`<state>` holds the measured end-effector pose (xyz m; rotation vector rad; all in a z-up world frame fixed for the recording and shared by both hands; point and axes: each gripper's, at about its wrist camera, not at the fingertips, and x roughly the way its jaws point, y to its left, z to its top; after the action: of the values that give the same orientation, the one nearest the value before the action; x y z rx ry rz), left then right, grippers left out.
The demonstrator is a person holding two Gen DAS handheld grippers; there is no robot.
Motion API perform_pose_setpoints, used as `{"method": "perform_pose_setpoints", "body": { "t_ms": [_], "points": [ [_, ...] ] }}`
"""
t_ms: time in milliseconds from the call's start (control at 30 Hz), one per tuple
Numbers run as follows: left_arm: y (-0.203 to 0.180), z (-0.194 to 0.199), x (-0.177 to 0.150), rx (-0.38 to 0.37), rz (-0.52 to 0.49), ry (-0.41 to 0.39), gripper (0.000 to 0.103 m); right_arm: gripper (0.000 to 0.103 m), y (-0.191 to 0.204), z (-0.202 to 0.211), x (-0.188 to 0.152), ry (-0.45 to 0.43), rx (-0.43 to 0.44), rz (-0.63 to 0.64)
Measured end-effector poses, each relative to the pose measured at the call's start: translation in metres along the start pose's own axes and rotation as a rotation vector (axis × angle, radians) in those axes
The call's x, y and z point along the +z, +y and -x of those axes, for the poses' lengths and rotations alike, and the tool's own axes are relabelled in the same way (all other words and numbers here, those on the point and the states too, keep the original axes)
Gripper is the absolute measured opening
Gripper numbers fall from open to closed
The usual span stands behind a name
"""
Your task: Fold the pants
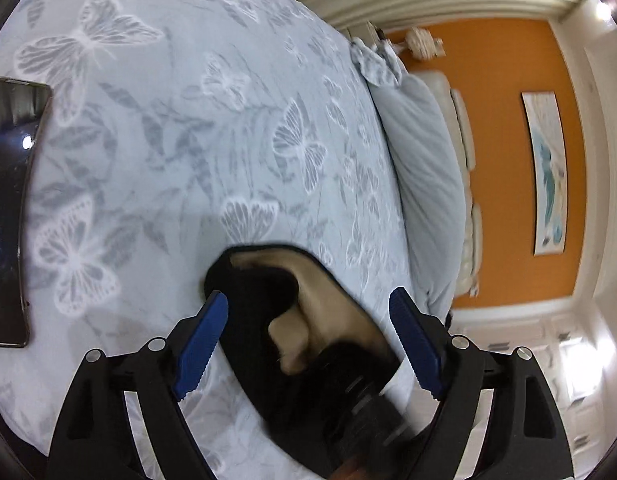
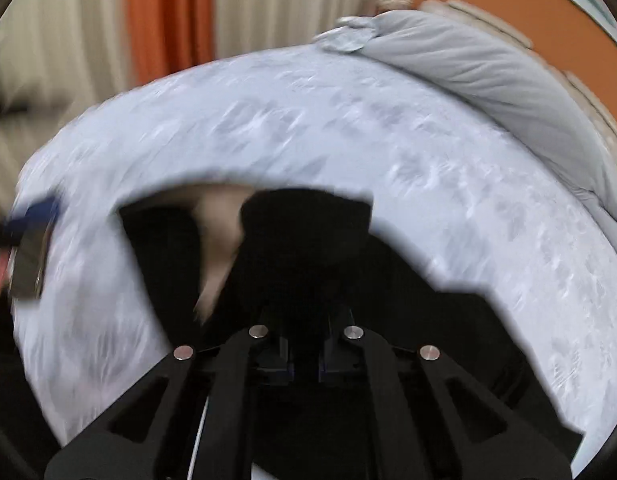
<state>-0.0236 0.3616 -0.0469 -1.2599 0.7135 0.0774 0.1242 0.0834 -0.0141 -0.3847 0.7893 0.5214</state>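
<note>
The black pants (image 1: 264, 320) with a beige lining lie bunched on the butterfly-print bedspread (image 1: 180, 140). In the left wrist view my left gripper (image 1: 308, 312) is open, its blue pads (image 1: 200, 352) on either side of the pants, above them. The other gripper's black body (image 1: 368, 420) shows low between the fingers. In the right wrist view, which is motion-blurred, my right gripper (image 2: 306, 360) is shut on the black pants (image 2: 308, 240), which drape up over the closed fingers. The left gripper's blue pad (image 2: 32, 212) shows at the far left.
A dark phone (image 1: 8, 208) lies on the bedspread at the left; it also shows in the right wrist view (image 2: 28, 264). Pale blue pillows (image 1: 428, 184) line the headboard by the orange wall. Curtains (image 2: 168, 12) hang beyond the bed.
</note>
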Motion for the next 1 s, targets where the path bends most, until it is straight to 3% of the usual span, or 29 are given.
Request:
{"method": "perform_pose_setpoints", "body": {
  "t_ms": [100, 200, 267, 300, 367, 467, 500, 567, 600, 633, 667, 700, 833, 900, 967, 1000],
  "points": [
    [-0.012, -0.01, -0.019, -0.013, -0.045, 0.039, 0.082, 0.005, -0.028, 0.038, 0.055, -0.173, -0.035, -0.118],
    [-0.022, -0.049, -0.035, -0.086, -0.067, 0.227, 0.083, 0.006, -0.009, 0.038, 0.066, -0.199, -0.072, -0.037],
    [-0.02, -0.064, -0.041, -0.087, -0.024, 0.273, 0.082, 0.006, 0.017, 0.02, 0.06, -0.154, -0.054, 0.045],
    [-0.014, -0.062, -0.038, -0.068, 0.026, 0.23, 0.081, 0.006, 0.033, 0.002, 0.051, -0.11, -0.021, 0.076],
    [0.003, -0.038, -0.022, -0.045, 0.141, 0.071, 0.081, 0.006, 0.058, -0.023, 0.03, -0.028, 0.08, 0.105],
    [0.023, 0.015, -0.003, 0.02, 0.244, -0.195, 0.081, 0.009, 0.103, -0.06, -0.013, 0.149, 0.349, 0.148],
    [0.027, 0.037, 0.001, 0.052, 0.266, -0.31, 0.082, 0.012, 0.118, -0.064, -0.025, 0.185, 0.369, 0.197],
    [0.026, 0.062, 0.005, 0.092, 0.254, -0.418, 0.082, 0.02, 0.136, -0.051, -0.044, 0.11, 0.292, 0.33],
    [0.022, 0.069, 0.009, 0.099, 0.212, -0.433, 0.082, 0.028, 0.134, -0.041, -0.046, 0.082, 0.302, 0.34],
    [0.017, 0.07, 0.011, 0.103, 0.171, -0.427, 0.082, 0.06, 0.129, -0.035, -0.047, 0.066, 0.307, 0.326],
    [0.013, 0.07, 0.011, 0.1, 0.146, -0.415, 0.083, 0.084, 0.125, -0.026, -0.047, 0.023, 0.286, 0.308],
    [0.01, 0.066, 0.012, 0.081, 0.109, -0.372, 0.083, 0.087, 0.122, -0.018, -0.047, -0.02, 0.27, 0.304],
    [-0.005, 0.042, 0.006, 0.014, 0.033, -0.211, 0.083, 0.085, 0.149, -0.021, -0.04, -0.003, 0.248, 0.374],
    [-0.008, 0.034, -0.001, -0.022, 0.024, -0.178, 0.083, 0.071, 0.168, -0.035, -0.04, 0.04, 0.217, 0.402],
    [-0.02, 0.027, -0.007, -0.082, -0.018, -0.134, 0.083, 0.031, 0.178, -0.065, -0.037, 0.117, 0.177, 0.363],
    [-0.03, 0.023, -0.008, -0.103, -0.047, -0.117, 0.085, 0.027, 0.168, -0.072, -0.031, 0.114, 0.178, 0.268]
  ]
}}
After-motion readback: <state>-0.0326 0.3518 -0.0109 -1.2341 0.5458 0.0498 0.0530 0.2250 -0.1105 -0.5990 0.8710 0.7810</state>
